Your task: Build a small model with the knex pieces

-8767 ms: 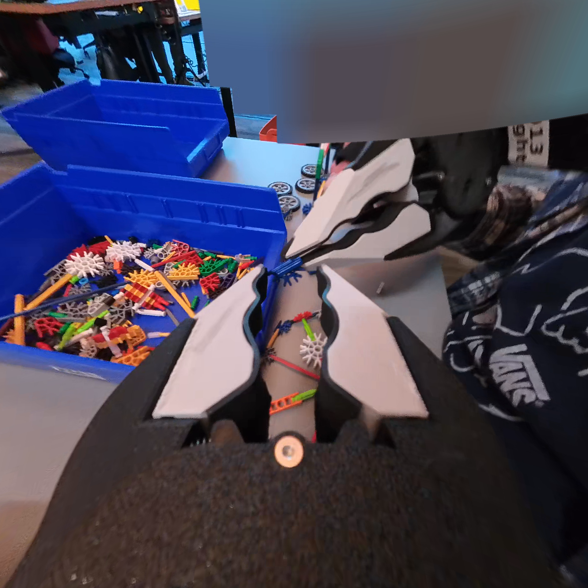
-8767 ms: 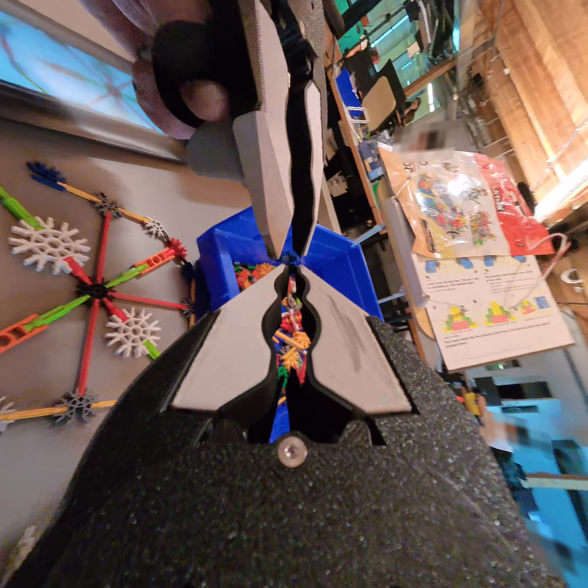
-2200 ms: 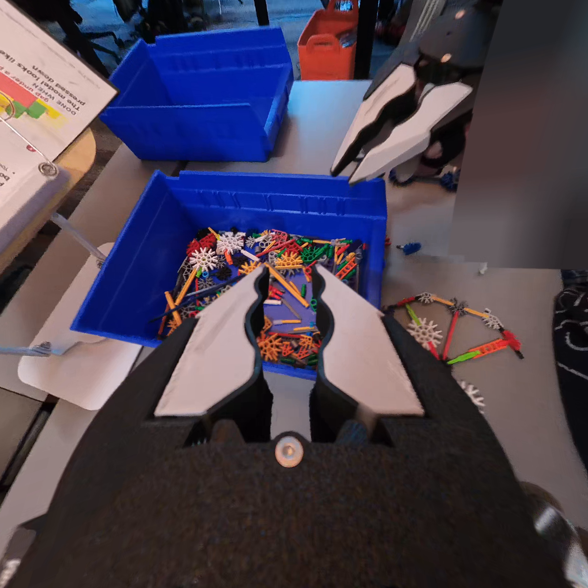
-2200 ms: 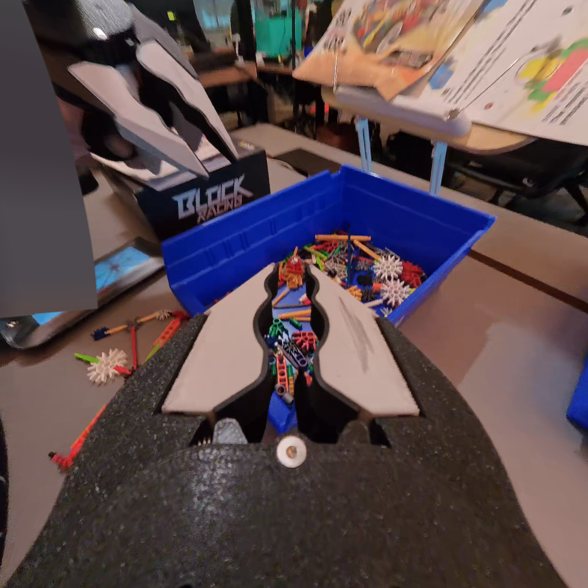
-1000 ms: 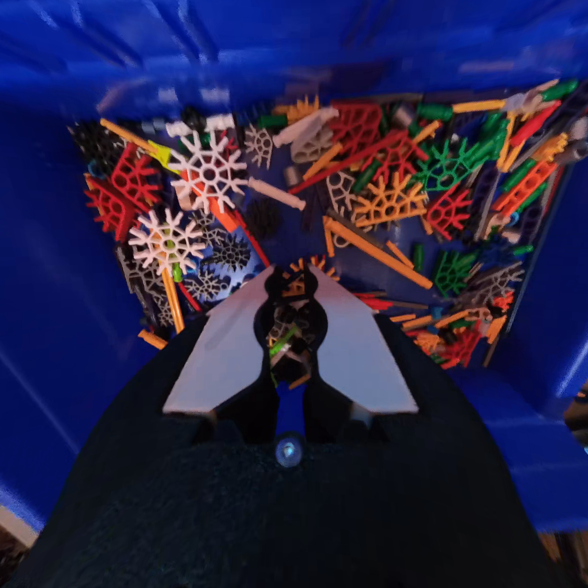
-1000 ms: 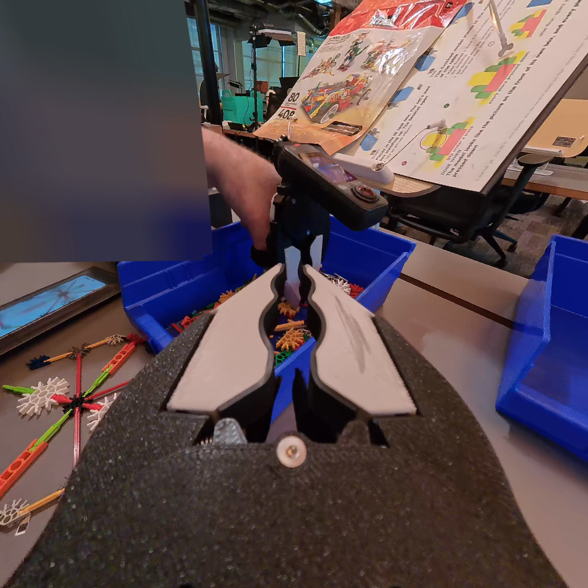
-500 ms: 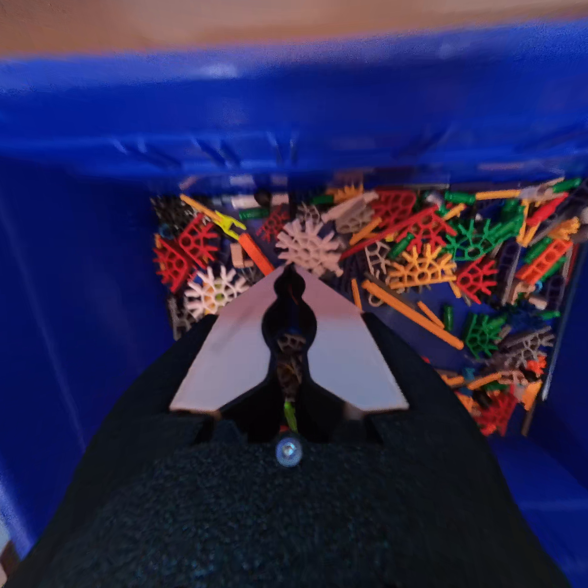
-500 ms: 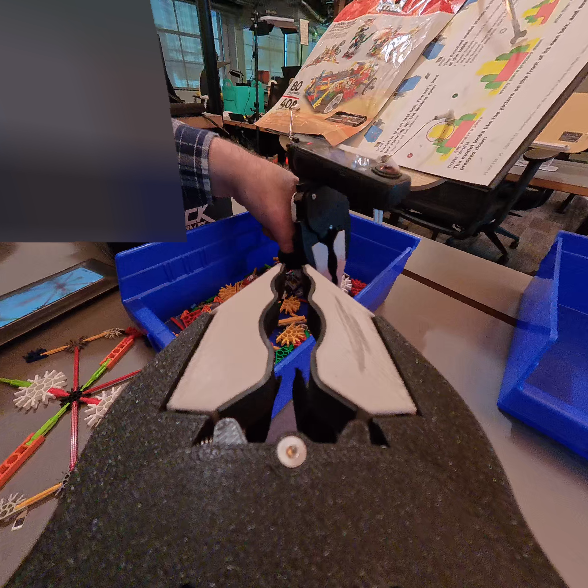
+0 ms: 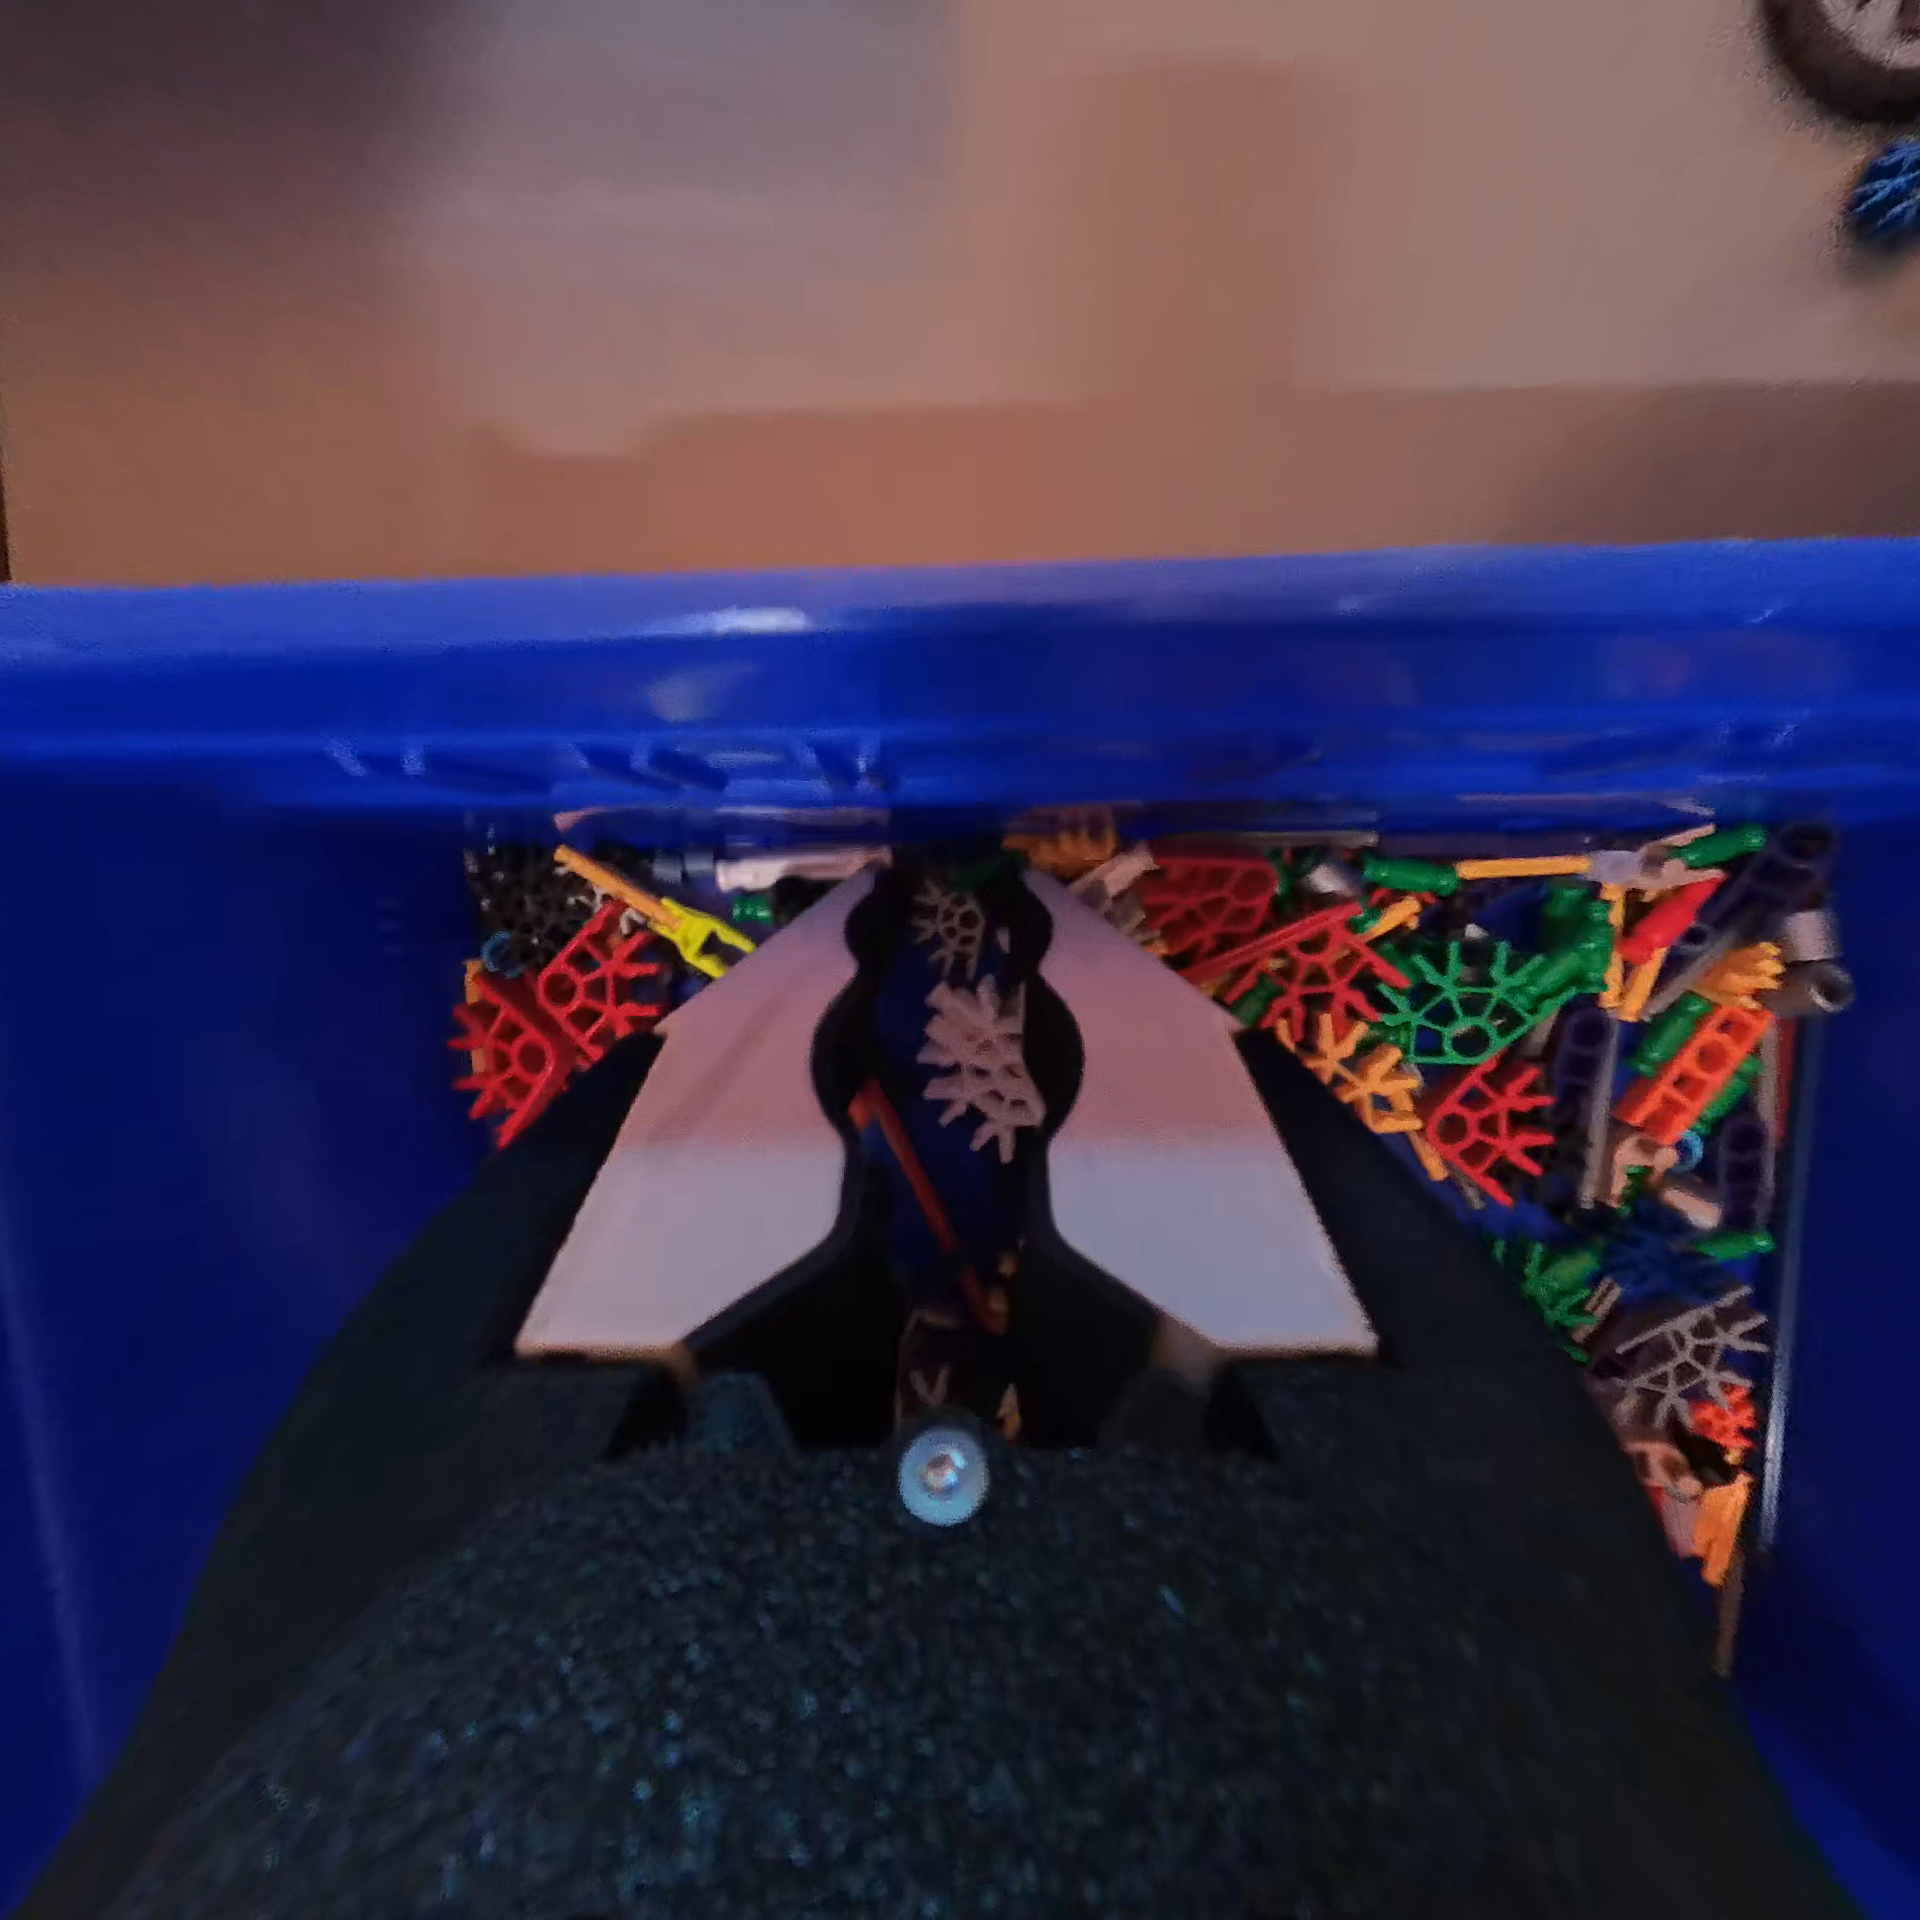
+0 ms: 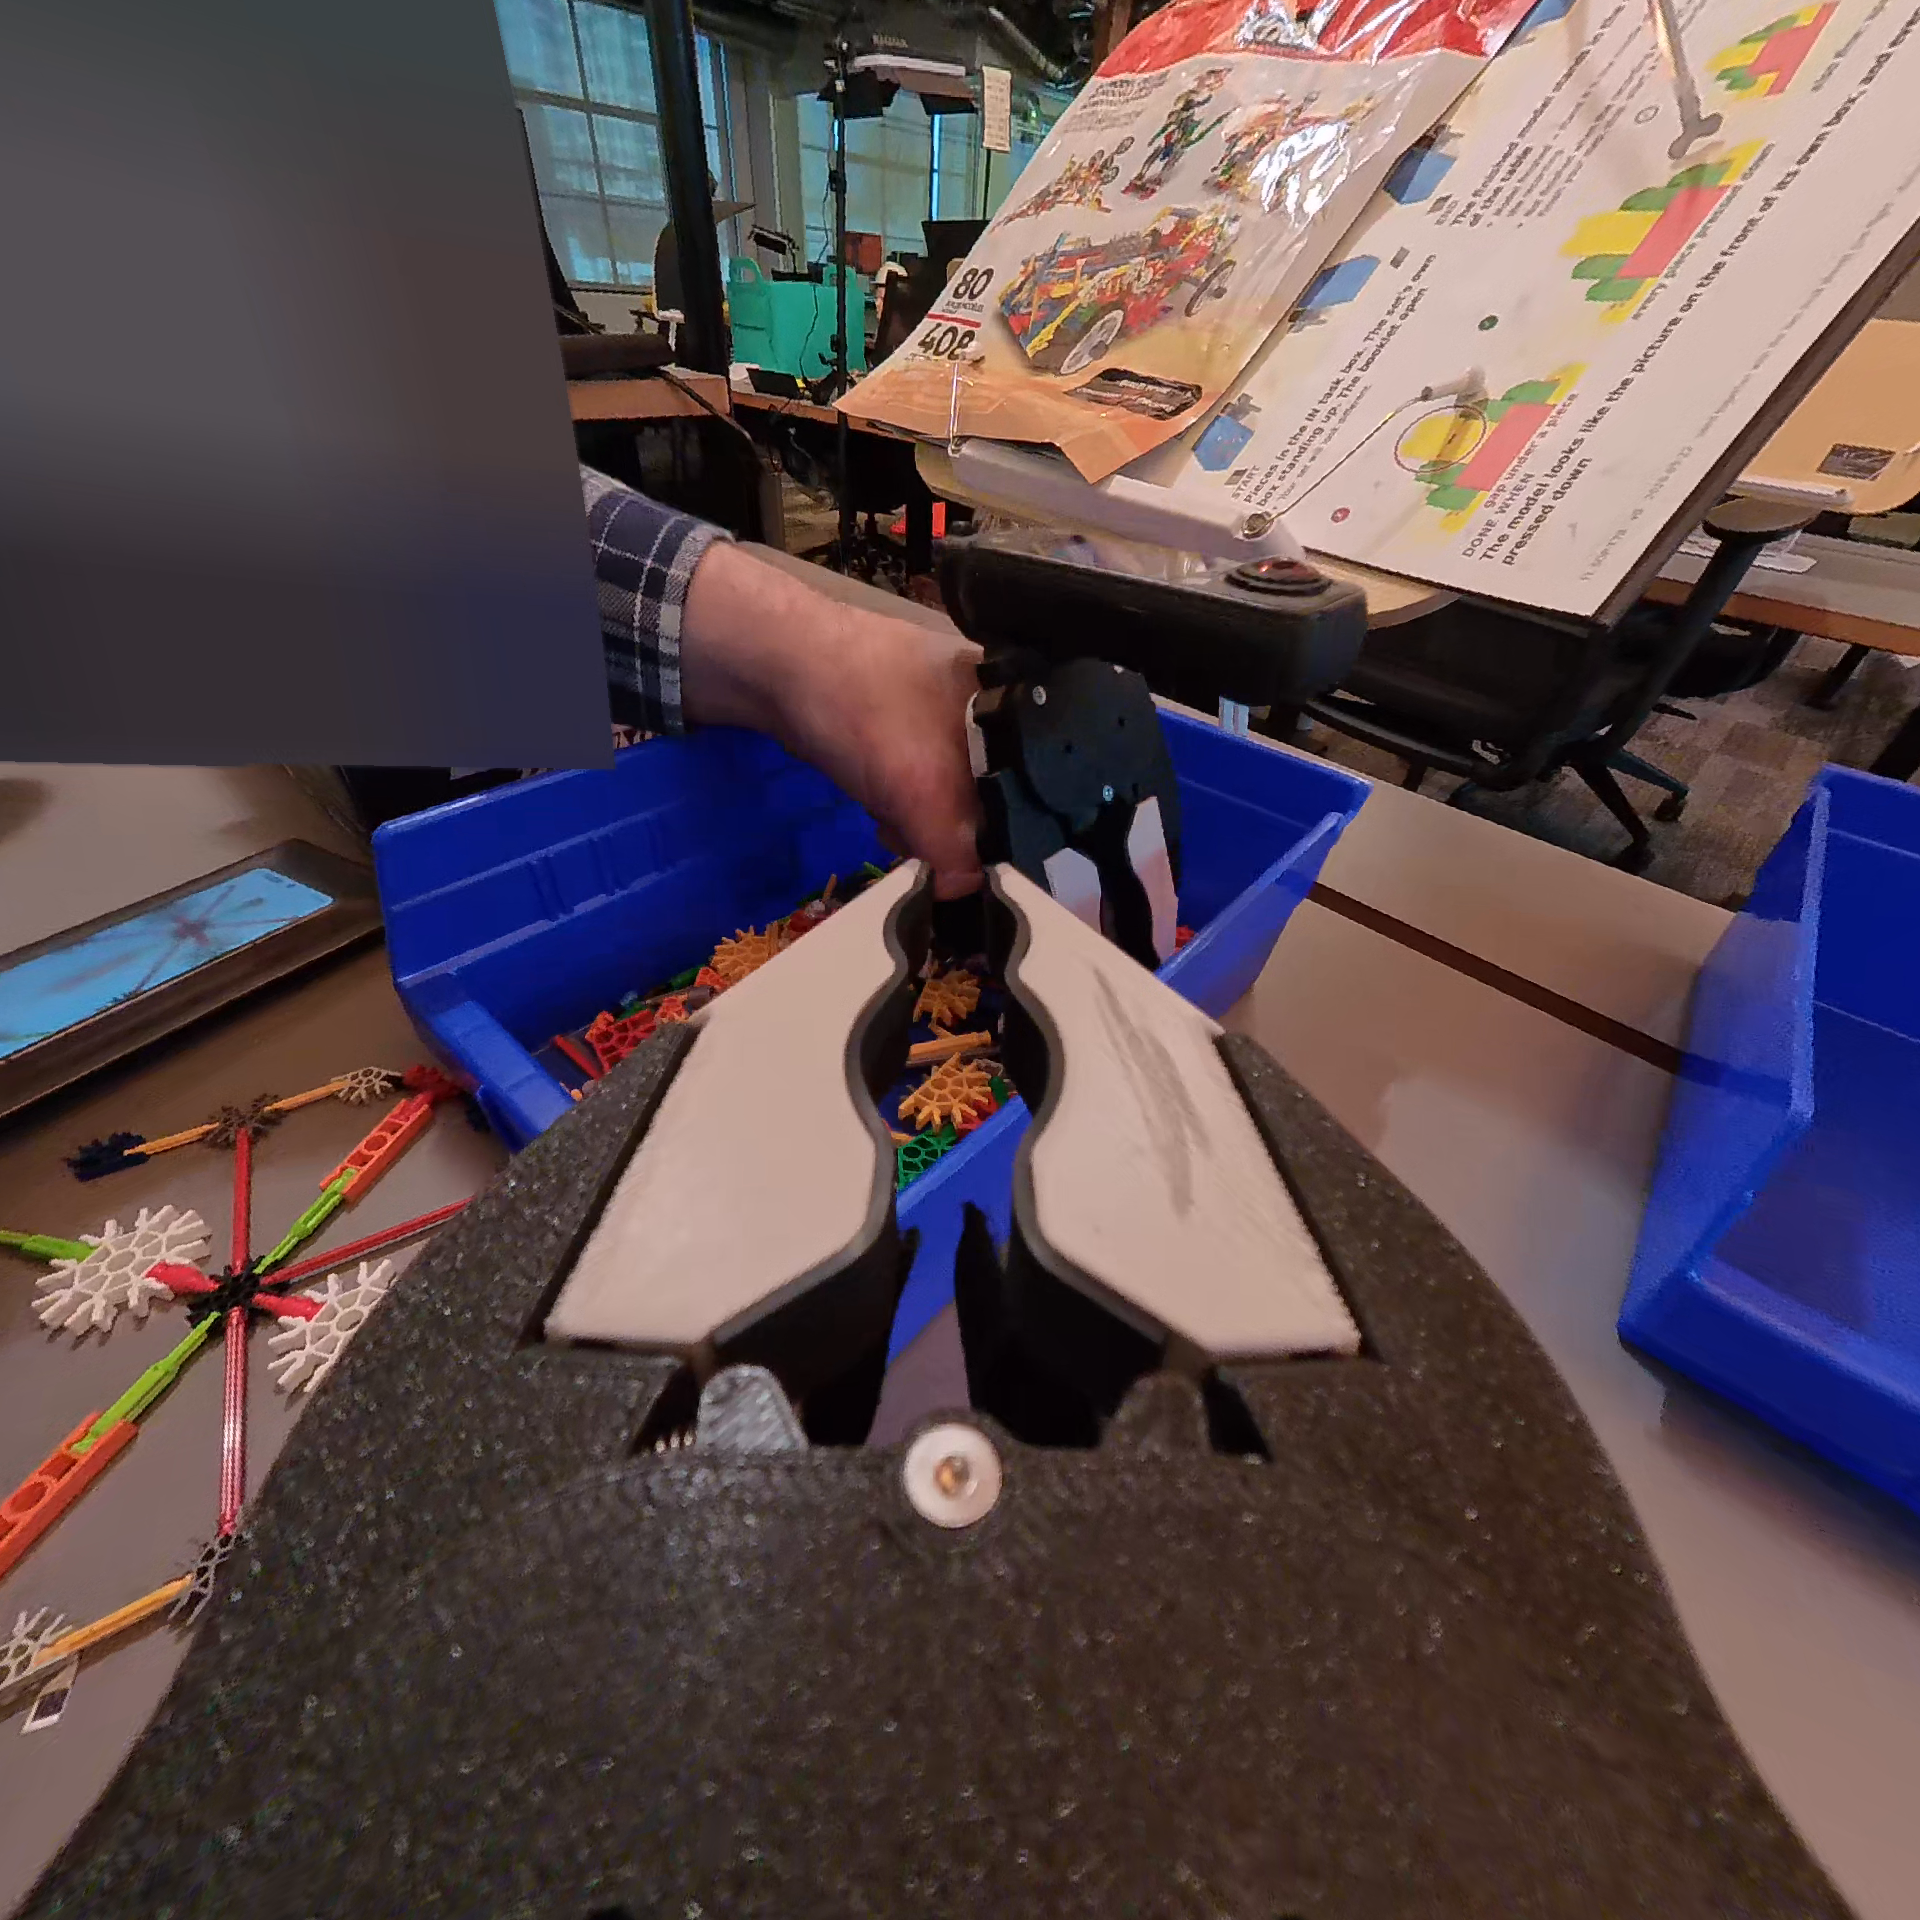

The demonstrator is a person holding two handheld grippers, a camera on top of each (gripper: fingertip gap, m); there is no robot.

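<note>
My left gripper [image 9: 945,878] is down inside a blue bin [image 9: 935,707] of loose coloured rods and connectors, with its tips near the far wall. Its jaws stand apart and hold nothing. A white snowflake connector [image 9: 977,1049] and a thin red rod [image 9: 914,1174] lie on the bin floor, seen between the fingers. The right wrist view shows the same bin [image 10: 623,862] with a hand [image 10: 831,686] holding the left gripper [image 10: 1112,894] inside it. My right gripper [image 10: 956,873] hovers in front of the bin's near corner, with its jaws slightly apart and empty.
A flat rod-and-connector assembly [image 10: 234,1288] lies on the table left of the bin. A tablet [image 10: 156,966] sits behind it. A second blue bin [image 10: 1787,1195] stands at the right. A tilted instruction board [image 10: 1507,291] hangs over the far side. A wheel [image 9: 1849,52] lies beyond the bin. My right fingertips sit around 20 cm from my left ones. The wheel [image 9: 1849,52] is about equally far from each gripper, around 20 cm.
My left gripper dropped from above the bin into it and slid toward the far wall. Its jaws closed near the tips, then parted again. My right gripper barely moved.
</note>
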